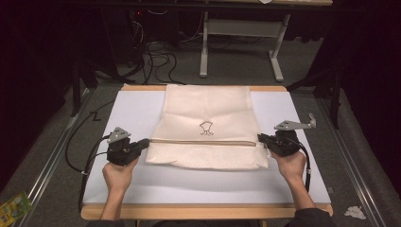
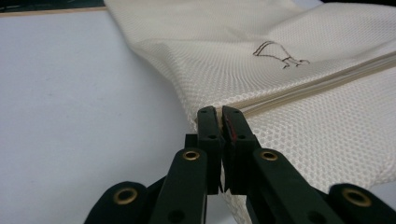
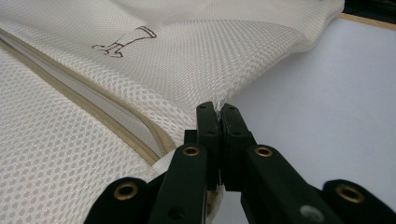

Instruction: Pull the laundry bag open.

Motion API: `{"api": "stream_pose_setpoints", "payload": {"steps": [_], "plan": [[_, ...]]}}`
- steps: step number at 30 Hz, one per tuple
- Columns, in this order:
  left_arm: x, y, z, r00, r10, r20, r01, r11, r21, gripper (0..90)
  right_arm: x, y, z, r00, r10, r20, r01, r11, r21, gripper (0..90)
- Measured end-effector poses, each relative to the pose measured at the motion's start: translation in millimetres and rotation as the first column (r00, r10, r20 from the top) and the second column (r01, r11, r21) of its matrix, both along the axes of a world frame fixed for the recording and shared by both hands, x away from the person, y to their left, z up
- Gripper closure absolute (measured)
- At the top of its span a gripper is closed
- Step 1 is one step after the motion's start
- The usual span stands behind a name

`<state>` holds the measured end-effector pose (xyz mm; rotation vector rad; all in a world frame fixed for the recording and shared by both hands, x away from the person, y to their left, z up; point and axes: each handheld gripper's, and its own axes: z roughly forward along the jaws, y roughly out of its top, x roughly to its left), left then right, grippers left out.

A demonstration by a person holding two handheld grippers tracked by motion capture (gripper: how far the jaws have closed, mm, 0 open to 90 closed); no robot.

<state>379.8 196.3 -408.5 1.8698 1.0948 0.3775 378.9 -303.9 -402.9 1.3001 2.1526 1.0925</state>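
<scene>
A cream mesh bag (image 1: 205, 109) lies flat on the white board (image 1: 127, 113), with a tan zipper (image 1: 203, 142) running across it and a small brown drawing (image 1: 206, 127) above the zipper. My left gripper (image 1: 145, 143) is shut on the bag's left edge at the zipper's end. In the left gripper view the jaws (image 2: 219, 112) pinch the mesh bag (image 2: 303, 56) where the zipper (image 2: 317, 84) begins. My right gripper (image 1: 261, 138) is shut on the bag's right edge. In the right gripper view its jaws (image 3: 217, 108) pinch a fold of the mesh bag (image 3: 187, 56) beside the zipper (image 3: 93, 107).
The board rests on a wooden table (image 1: 203, 211). Beyond the table stand a desk's metal legs (image 1: 204, 47) and loose cables (image 1: 156, 61) on the floor. A crumpled paper (image 1: 354, 213) lies at the lower right and a green packet (image 1: 12, 208) at the lower left.
</scene>
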Motion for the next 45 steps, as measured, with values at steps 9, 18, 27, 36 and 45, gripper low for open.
{"api": "stream_pose_setpoints", "payload": {"steps": [9,18,27,36,45], "plan": [[-0.1,-3.3,-4.8,0.9997,-0.01,-0.021,0.01,0.9999,-0.006,87.2,-1.5,-1.8,-1.8,1.0,-0.002,-0.005,0.002,1.0,-0.008,89.4],[0.3,-5.1,-12.3,0.997,-0.035,-0.069,0.036,0.9993,0.01,86.9,-3.0,-0.8,-16.5,0.9994,-0.003,-0.036,0.003,1.0,0.001,88.4],[1.1,-5.4,-21.6,0.9944,-0.036,-0.1,0.038,0.9992,0.016,86.6,-4.6,-0.6,-33.4,0.9974,0.008,-0.072,-0.009,1.0,-0.007,86.5],[1.5,-7.2,-29.1,0.993,-0.036,-0.112,0.04,0.9986,0.034,86.2,-4.2,0.7,-42.4,0.9952,0.002,-0.097,-0.003,1.0,-0.015,84.8],[2.1,-11.0,-33.8,0.9913,-0.035,-0.127,0.042,0.9974,0.058,86.1,-6.0,-0.3,-49.4,0.9932,-0.003,-0.117,0.001,1.0,-0.018,81.0]]}}
